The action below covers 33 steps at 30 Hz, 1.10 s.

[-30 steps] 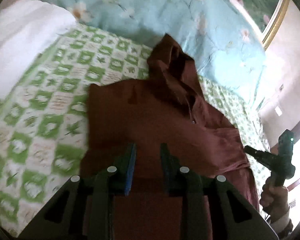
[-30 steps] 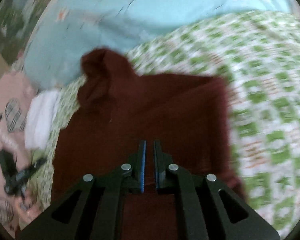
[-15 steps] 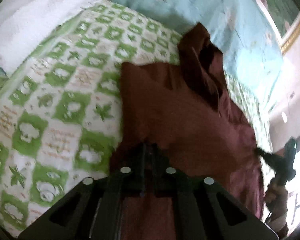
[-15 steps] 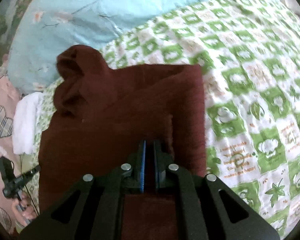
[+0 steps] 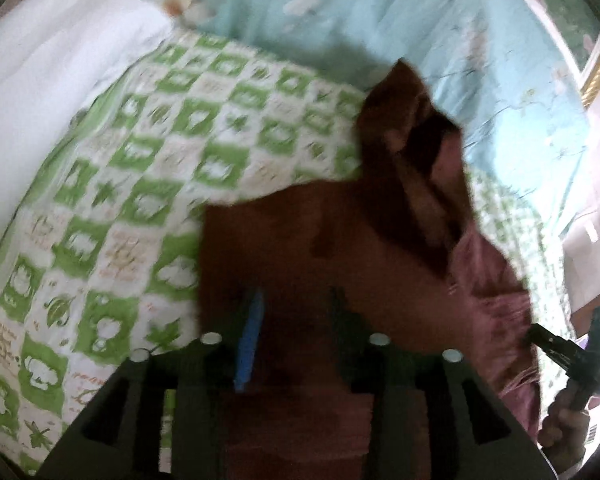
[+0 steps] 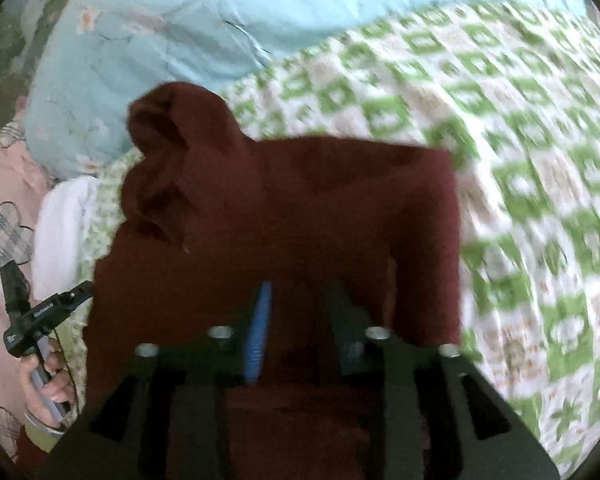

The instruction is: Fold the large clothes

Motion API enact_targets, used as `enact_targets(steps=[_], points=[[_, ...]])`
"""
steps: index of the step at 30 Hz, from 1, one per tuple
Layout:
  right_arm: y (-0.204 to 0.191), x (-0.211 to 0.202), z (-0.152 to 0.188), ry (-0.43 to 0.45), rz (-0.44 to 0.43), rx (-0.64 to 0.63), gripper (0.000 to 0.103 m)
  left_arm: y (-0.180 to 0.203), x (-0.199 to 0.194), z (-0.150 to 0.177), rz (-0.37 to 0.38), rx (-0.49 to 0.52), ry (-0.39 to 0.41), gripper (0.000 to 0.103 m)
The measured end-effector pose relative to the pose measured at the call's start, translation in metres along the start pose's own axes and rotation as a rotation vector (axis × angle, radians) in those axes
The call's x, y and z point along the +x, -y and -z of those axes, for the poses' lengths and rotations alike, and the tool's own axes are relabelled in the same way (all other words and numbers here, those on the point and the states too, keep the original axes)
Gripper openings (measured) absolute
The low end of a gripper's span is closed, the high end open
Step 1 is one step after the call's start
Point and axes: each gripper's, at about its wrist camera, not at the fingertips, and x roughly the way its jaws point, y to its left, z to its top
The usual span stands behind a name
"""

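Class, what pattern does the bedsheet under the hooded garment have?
Green and white checks on the bedsheet, clearest in the right wrist view.

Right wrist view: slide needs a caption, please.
Right gripper open above a dark maroon hooded garment lying on a green-and-white checked bedsheet.

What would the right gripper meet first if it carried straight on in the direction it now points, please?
Most likely the maroon hooded garment: the right gripper, jaws just opened, points down at its flat body on the green checked bedspread. Depth is unclear.
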Motion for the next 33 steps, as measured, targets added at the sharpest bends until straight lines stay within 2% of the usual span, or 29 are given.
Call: enact_targets(steps=[4,8,10,12,17,19,21,23,24,25,26,30,33], points=[[-0.035,0.014,-0.029,0.018,-0.029,-0.105,0.042,0.031,0.004,-0.019,0.004,0.048,0.015,0.061],[-0.069,0.034,-0.06,0.043,-0.039,-0.23,0.042,0.056,0.022,-0.038,-0.019,0.102,0.018,0.068],[-0.085,0.047,-0.081,0.062,-0.033,-0.296,0.046,0.065,0.036,-0.051,-0.038,0.116,0.025,0.074],[-0.097,0.059,-0.097,0.084,-0.028,-0.349,0.06,0.072,0.049,-0.063,-0.064,0.123,0.022,0.079],[-0.133,0.092,-0.137,0.123,0.023,-0.485,0.062,0.093,0.08,-0.093,-0.12,0.205,0.038,0.079],[-0.146,0.109,-0.15,0.124,0.021,-0.526,0.062,0.101,0.093,-0.105,-0.132,0.239,0.047,0.079],[-0.156,0.128,-0.158,0.109,0.032,-0.562,0.062,0.107,0.107,-0.116,-0.176,0.273,0.057,0.079],[-0.161,0.148,-0.163,0.078,0.042,-0.599,0.062,0.109,0.119,-0.123,-0.215,0.296,0.053,0.065],[-0.161,0.158,-0.166,0.056,0.053,-0.605,0.058,0.108,0.129,-0.127,-0.245,0.309,0.037,0.04],[-0.158,0.162,-0.167,0.046,0.066,-0.602,0.029,0.105,0.136,-0.13,-0.253,0.308,0.014,0.018],[-0.152,0.164,-0.17,0.037,0.092,-0.584,0.004,0.101,0.139,-0.132,-0.25,0.306,0.001,0.012],[-0.101,0.139,-0.186,0.104,0.116,-0.414,0.004,0.081,0.135,-0.137,-0.278,0.269,0.038,0.011],[-0.064,0.123,-0.192,0.119,0.1,-0.294,0.004,0.067,0.127,-0.14,-0.223,0.209,0.05,0.013]])
